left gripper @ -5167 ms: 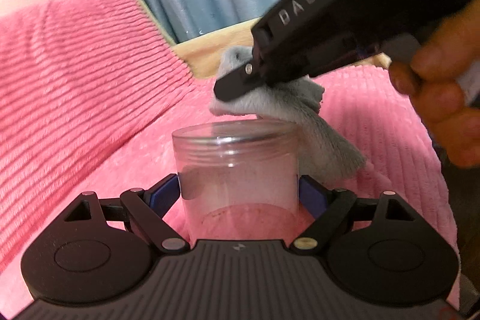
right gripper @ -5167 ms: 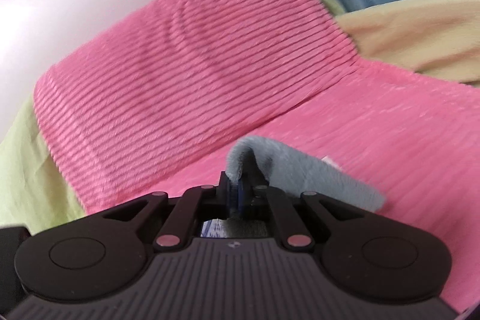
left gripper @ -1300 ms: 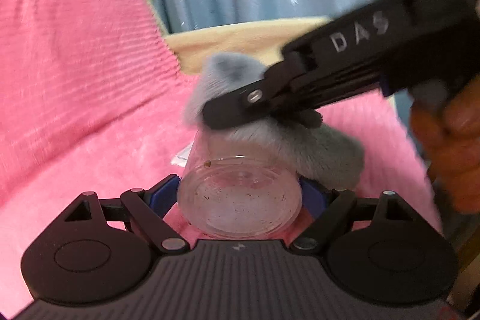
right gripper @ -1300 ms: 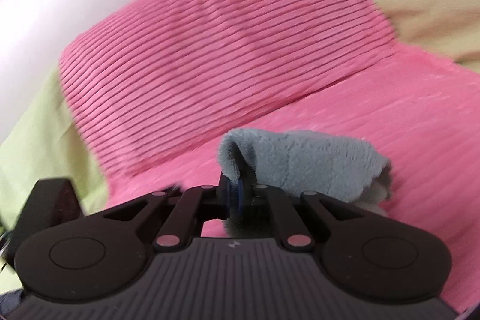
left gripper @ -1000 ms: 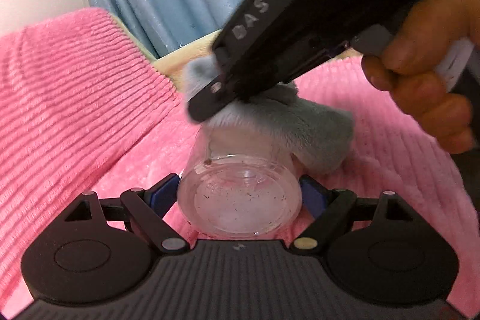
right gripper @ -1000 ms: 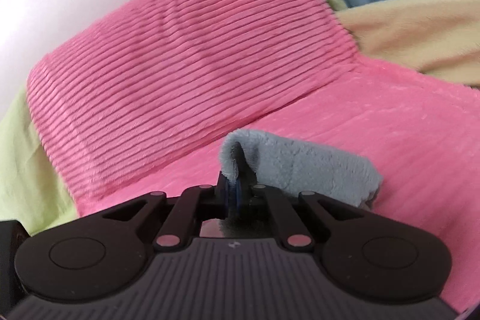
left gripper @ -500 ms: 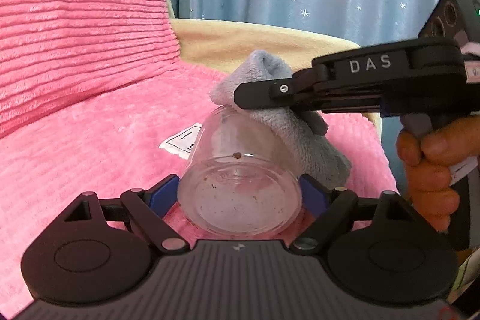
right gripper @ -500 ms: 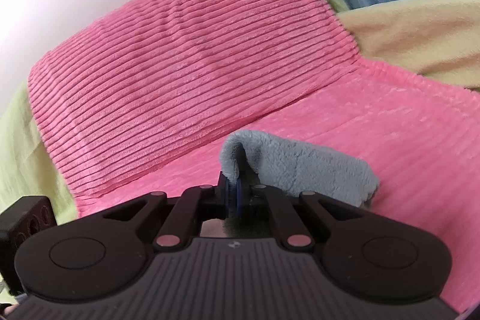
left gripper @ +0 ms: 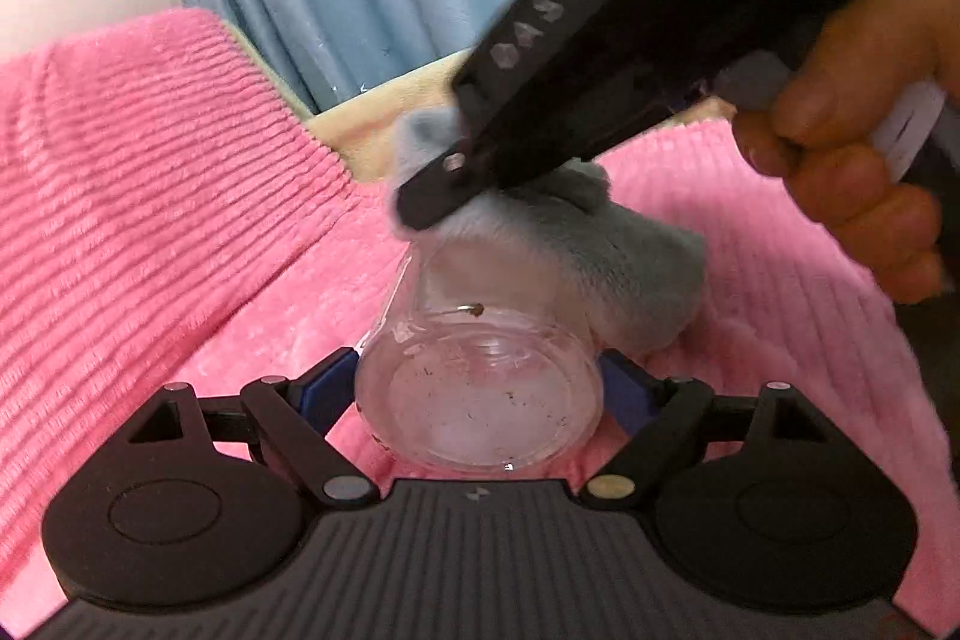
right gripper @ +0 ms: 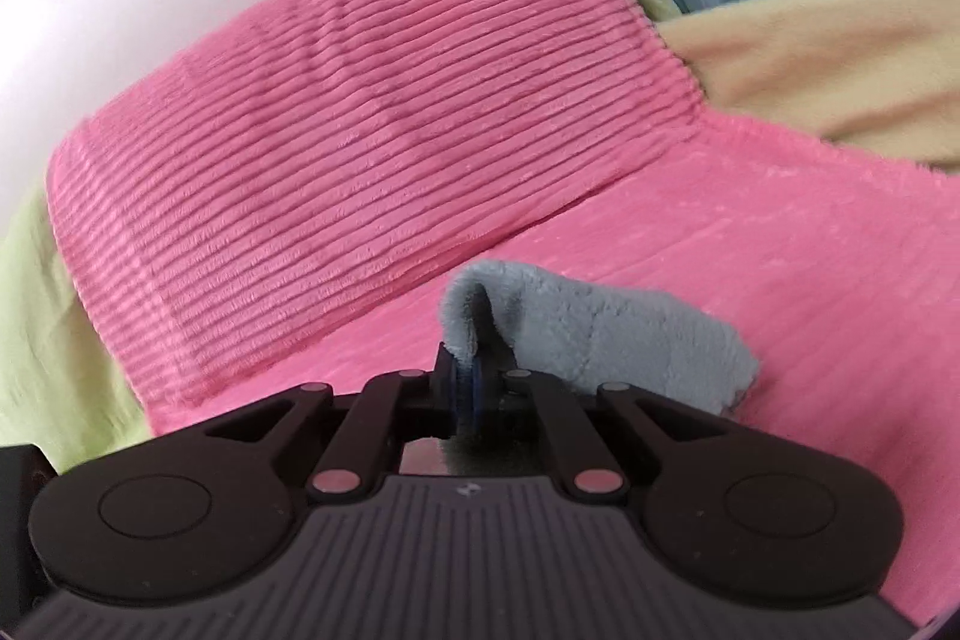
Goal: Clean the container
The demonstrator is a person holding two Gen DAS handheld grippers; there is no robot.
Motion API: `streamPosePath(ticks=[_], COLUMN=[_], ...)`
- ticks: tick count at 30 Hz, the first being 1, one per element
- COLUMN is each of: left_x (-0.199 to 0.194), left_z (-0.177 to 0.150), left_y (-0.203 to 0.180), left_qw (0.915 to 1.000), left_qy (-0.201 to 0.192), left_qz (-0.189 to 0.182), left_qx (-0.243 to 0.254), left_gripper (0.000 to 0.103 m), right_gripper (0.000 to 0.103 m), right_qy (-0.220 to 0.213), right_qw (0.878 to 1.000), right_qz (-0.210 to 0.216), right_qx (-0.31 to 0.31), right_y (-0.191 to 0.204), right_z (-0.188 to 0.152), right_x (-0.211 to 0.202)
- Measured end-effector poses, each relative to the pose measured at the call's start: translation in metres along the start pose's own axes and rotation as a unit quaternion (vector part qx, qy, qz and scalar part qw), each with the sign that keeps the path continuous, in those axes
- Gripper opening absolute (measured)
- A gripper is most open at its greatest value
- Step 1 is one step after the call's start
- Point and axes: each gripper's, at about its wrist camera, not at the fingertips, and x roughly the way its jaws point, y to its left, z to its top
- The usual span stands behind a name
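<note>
Clear plastic cylindrical container (left gripper: 477, 388) clamped in left tool (left gripper: 480, 388), tipped on its side, base toward camera, mouth pointing away. Grey fleecy cloth (left gripper: 576, 244) pinched in right tool (right gripper: 480, 388), pressed at far mouth from upper right. Dark specks on base. Pink ribbed bedspread (left gripper: 150, 196) below; nothing between.

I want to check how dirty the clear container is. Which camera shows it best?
The left wrist view. The clear container sits between the left gripper fingers, base toward the camera, dark specks visible. The right wrist view shows only the grey cloth in the right gripper; the container is not visible there.
</note>
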Motion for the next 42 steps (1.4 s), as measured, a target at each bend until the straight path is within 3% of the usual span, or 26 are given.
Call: streamPosePath(ticks=[8, 18, 23, 28, 31, 33, 36, 39, 42], left_x=[0.0, 0.007, 0.008, 0.001, -0.001, -0.002, -0.003, -0.001, 0.001], left_z=[-0.004, -0.014, -0.01, -0.003, -0.002, -0.002, -0.002, -0.004, -0.006], left_y=[0.028, 0.062, 0.056, 0.025, 0.007, 0.001, 0.0, 0.01, 0.02], left_qw=[0.9921, 0.9651, 0.975, 0.9961, 0.9999, 0.9998, 0.9995, 0.999, 0.9958], left_qy=[0.006, 0.013, 0.014, 0.009, 0.003, -0.002, -0.011, -0.007, -0.003], left_qz=[-0.037, -0.087, -0.076, -0.038, -0.016, -0.012, -0.017, -0.037, -0.056], left_qx=[-0.12, -0.247, -0.208, -0.079, -0.005, 0.018, 0.023, -0.023, -0.072], left_gripper=[0.086, 0.087, 0.086, 0.086, 0.086, 0.086, 0.086, 0.086, 0.086], right_gripper=[0.002, 0.002, 0.003, 0.003, 0.002, 0.002, 0.002, 0.002, 0.002], right_qy=[0.005, 0.009, 0.014, 0.046, 0.054, 0.043, 0.017, 0.01, 0.011], right_qw=[0.999, 0.999, 0.999, 0.995, 0.993, 0.995, 0.998, 0.999, 0.999], right_qz=[0.0, 0.006, 0.016, 0.073, 0.079, 0.054, 0.007, 0.006, 0.005], right_qx=[-0.033, -0.036, -0.035, -0.042, -0.062, -0.074, -0.06, -0.03, -0.042], right_y=[0.012, 0.004, 0.005, 0.017, 0.024, 0.024, 0.014, 0.004, 0.01], right_z=[-0.003, 0.002, 0.003, -0.002, -0.003, -0.001, 0.004, 0.006, 0.002], right_x=[0.002, 0.001, -0.001, 0.002, 0.004, 0.004, 0.003, 0.002, 0.001])
